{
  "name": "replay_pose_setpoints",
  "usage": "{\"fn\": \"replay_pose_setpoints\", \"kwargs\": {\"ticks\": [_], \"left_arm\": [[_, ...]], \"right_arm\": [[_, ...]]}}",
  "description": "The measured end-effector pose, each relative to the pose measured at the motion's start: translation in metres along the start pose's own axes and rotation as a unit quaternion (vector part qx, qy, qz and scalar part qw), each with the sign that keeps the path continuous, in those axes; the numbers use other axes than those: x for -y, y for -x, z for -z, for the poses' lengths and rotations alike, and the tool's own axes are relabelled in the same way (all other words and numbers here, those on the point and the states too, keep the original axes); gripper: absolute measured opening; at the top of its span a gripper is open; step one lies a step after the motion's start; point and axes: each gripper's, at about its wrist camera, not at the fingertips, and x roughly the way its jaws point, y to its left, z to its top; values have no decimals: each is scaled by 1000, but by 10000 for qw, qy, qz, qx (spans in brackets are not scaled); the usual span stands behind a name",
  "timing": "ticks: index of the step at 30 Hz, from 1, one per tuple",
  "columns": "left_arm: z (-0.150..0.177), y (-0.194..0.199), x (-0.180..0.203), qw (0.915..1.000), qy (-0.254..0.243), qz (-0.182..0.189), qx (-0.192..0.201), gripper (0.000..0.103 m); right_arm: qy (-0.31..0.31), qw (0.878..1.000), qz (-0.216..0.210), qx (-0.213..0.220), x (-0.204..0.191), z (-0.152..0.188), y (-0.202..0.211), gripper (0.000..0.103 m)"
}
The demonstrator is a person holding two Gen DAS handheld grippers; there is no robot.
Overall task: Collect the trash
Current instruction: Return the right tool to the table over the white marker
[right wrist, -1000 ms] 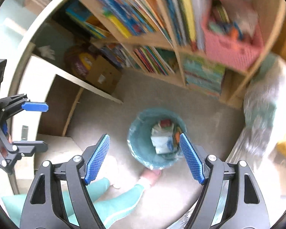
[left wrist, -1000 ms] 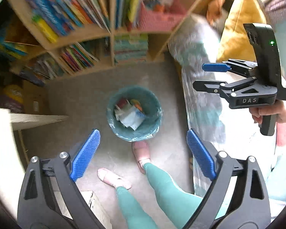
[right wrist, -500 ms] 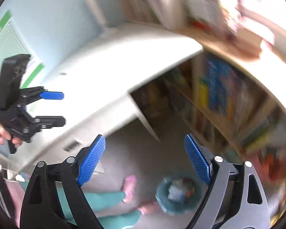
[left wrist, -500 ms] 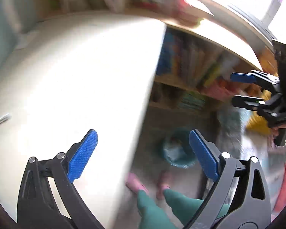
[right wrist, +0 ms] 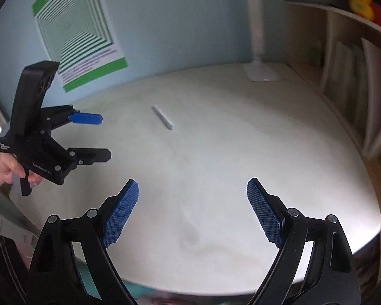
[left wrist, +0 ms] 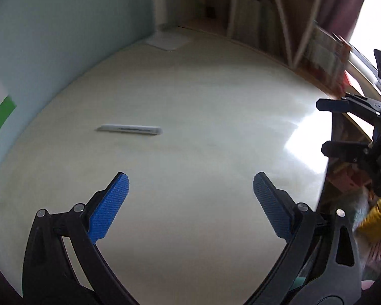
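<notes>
A slim pale grey stick-like item [left wrist: 130, 129] lies alone on the white desk top [left wrist: 203, 117]; it also shows in the right wrist view [right wrist: 163, 118]. My left gripper [left wrist: 190, 208] is open and empty above the desk's near part, and appears in the right wrist view [right wrist: 94, 137] at the left. My right gripper [right wrist: 193, 211] is open and empty over the desk's front edge, and shows at the right edge of the left wrist view [left wrist: 327, 127]. The trash bin is out of view.
A white lamp base [right wrist: 261, 72] stands at the desk's back corner. A wooden bookshelf [right wrist: 348, 76] runs along the right side. A green striped poster [right wrist: 76, 30] hangs on the blue wall.
Both grippers have swung up from the floor and the teal trash bin to the desk top. The bin, feet and lower shelves have left view. Both stay open.
</notes>
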Motion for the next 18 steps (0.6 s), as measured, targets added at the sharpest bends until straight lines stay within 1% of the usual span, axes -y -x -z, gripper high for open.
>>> {"fn": "replay_pose_setpoints", "kwargs": {"ticks": [4,6,10,15,18], "left_arm": [[5,5,-47,9985,492,-216,54,96],[11,7,-70,9966,759,-318,54,96],[16,7,-104,9926,1100,-510,28,96],[24,0,-138,9866,1485,-679,-33,96],[28,-10,-155,9834,1636,-779,-103,96]], "right_arm": [[372,9988,-200,-249,-20,-35,-46,87],[488,9978,-298,-325,-30,-48,-63,87],[729,9955,-365,-490,-45,-70,-98,87],[751,9929,-481,-787,-47,-87,-138,87],[706,9915,-417,-1014,-44,-94,-166,85]]}}
